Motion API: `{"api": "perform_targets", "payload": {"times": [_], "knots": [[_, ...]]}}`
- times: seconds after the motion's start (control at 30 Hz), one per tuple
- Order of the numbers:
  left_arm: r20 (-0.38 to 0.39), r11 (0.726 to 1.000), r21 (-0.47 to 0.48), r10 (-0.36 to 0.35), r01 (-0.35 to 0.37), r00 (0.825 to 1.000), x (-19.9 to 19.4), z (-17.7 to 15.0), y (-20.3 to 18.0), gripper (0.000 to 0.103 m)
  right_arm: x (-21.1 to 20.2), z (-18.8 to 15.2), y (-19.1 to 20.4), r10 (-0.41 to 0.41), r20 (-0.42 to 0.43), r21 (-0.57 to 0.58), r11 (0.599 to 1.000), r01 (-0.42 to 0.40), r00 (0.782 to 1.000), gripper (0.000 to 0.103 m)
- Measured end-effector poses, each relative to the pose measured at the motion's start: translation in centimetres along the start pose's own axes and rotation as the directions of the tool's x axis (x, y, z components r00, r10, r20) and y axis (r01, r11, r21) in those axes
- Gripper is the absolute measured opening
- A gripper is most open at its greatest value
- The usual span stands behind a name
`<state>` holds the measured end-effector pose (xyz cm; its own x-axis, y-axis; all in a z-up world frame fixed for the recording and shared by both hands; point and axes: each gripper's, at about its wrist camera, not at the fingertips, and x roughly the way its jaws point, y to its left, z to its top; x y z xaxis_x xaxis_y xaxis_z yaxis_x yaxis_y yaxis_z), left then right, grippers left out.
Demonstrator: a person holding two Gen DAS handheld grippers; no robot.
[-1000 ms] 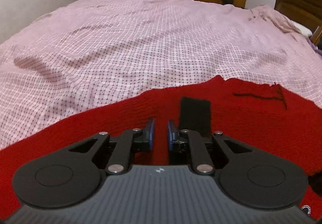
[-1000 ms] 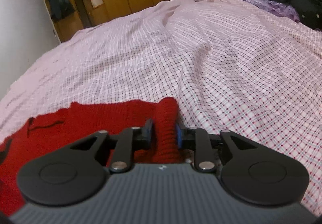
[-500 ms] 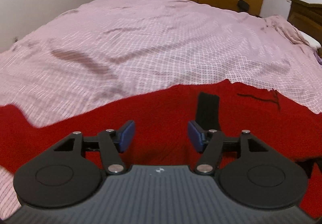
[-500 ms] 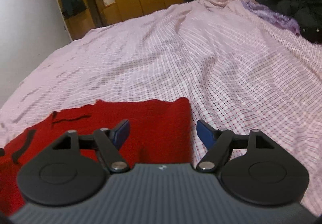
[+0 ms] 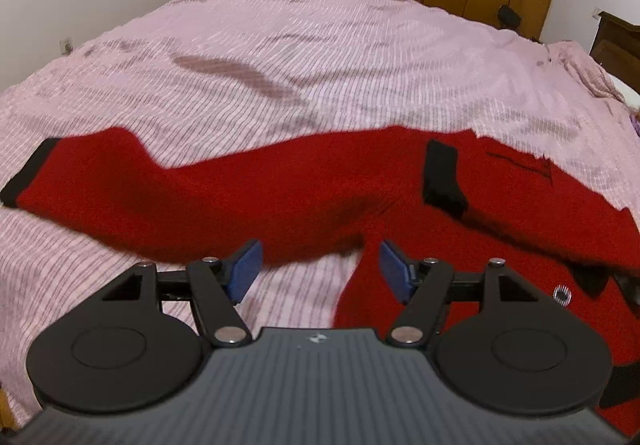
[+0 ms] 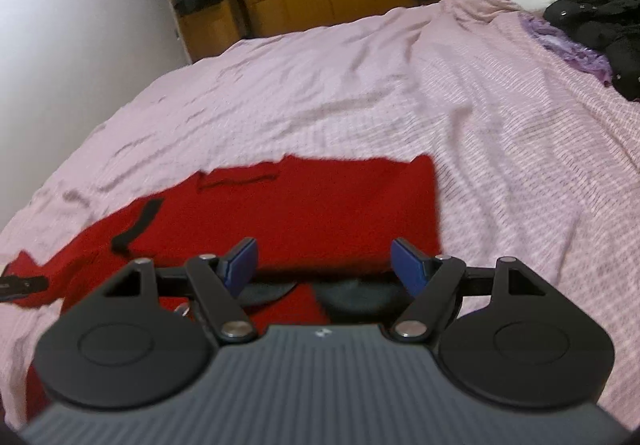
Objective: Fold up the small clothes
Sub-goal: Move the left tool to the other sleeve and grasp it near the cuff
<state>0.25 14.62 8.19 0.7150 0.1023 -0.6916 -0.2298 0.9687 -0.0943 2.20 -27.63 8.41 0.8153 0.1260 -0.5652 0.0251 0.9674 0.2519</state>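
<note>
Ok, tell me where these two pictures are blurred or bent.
Left wrist view: the checked bedsheet smears into streaks, the red sweater has soft edges, the left gripper stays sharp, and the bed bulges from the fisheye. Right wrist view: similar smear on sheet and sweater, a sharp right gripper, and dark lower corners.

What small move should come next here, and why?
Probably take the left gripper to the left sleeve's black cuff and close on it: both grippers are open, the right gripper too, and that sleeve of the sweater lies unfolded on the bed.
</note>
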Motion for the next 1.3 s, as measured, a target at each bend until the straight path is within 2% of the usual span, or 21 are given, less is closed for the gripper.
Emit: {"api": "perform_targets", "payload": {"times": [0.3, 0.7, 0.93, 1.13, 1.3], "knots": [[-0.037, 1.000, -0.014, 0.000, -0.001, 0.999, -0.9, -2.4, 2.5, 0.072, 0.7, -2.7, 3.5, 0.022, -0.075, 0.002, 1.000, -0.022, 0.997, 0.075], [-0.047, 0.989, -0.145, 0.012, -0.019, 0.999, -1.3, -3.5, 7.1, 0.072, 2.2, -4.9, 5.3, -0.039, -0.155, -0.013, 0.999, 0.038, 0.987, 0.075], [-0.032, 0.986, -0.164, 0.021, -0.026, 0.999, -1.6, -3.3, 8.2, 0.072, 2.6, -5.6, 6.1, -0.072, -0.167, -0.054, 0.997, 0.064, 0.983, 0.076], [-0.025, 0.978, -0.190, 0.085, -0.088, 0.996, -0.9, -2.3, 10.0, 0.075, 2.9, -6.5, 6.4, -0.085, -0.155, -0.093, 0.993, 0.071, 0.984, 0.079], [-0.021, 0.960, -0.247, 0.126, -0.127, 0.992, 0.3, -1.0, 12.4, 0.076, 3.0, -7.0, 6.4, -0.085, -0.141, -0.110, 0.991, 0.070, 0.986, 0.081]]}}
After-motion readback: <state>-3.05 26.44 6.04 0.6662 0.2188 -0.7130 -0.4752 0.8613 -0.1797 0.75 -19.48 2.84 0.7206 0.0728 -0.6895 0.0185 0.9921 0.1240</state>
